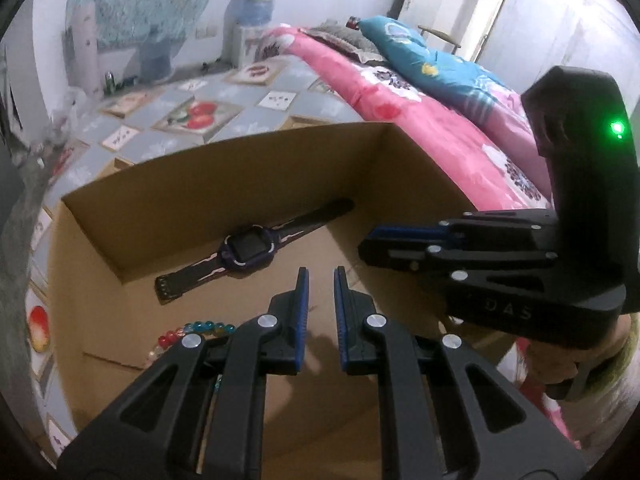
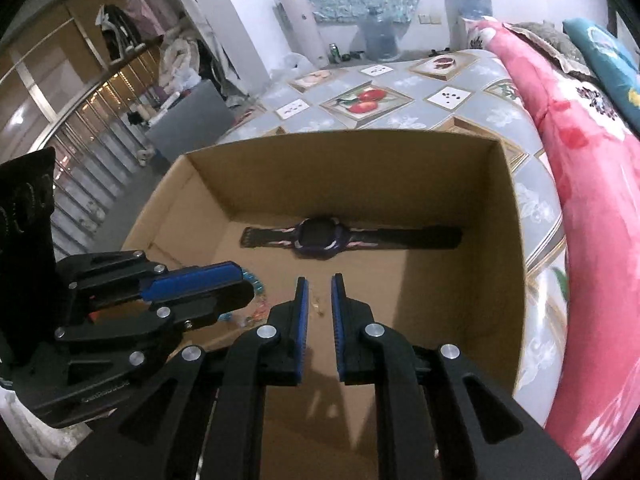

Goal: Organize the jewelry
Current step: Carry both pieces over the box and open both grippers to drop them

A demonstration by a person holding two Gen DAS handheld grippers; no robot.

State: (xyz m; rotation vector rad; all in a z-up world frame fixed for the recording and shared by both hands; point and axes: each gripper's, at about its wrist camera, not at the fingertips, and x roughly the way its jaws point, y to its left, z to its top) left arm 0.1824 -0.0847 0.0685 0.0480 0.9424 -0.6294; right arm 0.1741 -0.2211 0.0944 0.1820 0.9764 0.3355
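An open cardboard box point(image 1: 224, 148) point(image 2: 508, 264) stands on a fruit-patterned cloth. On its floor near the far wall lies a dark purple smartwatch point(image 1: 248, 250) point(image 2: 320, 236), strap stretched flat. A bracelet of coloured beads point(image 1: 200, 328) point(image 2: 256, 285) lies nearer, at the left, partly hidden by gripper parts. A tiny gold piece point(image 2: 318, 305) rests on the box floor. My left gripper point(image 1: 320, 271) point(image 2: 245, 280) and right gripper point(image 2: 320, 278) point(image 1: 366, 242) both hover over the box, side by side. Each has a narrow gap between its blue pads and nothing in it.
A bed with a pink flowered quilt point(image 1: 424, 128) point(image 2: 592, 184) and a teal pillow point(image 1: 424, 60) runs along the right. The patterned cloth point(image 1: 192, 116) point(image 2: 372, 100) extends beyond the box. Water bottles point(image 2: 380, 38) stand at the far wall. A grey board point(image 2: 192, 120) leans at the left.
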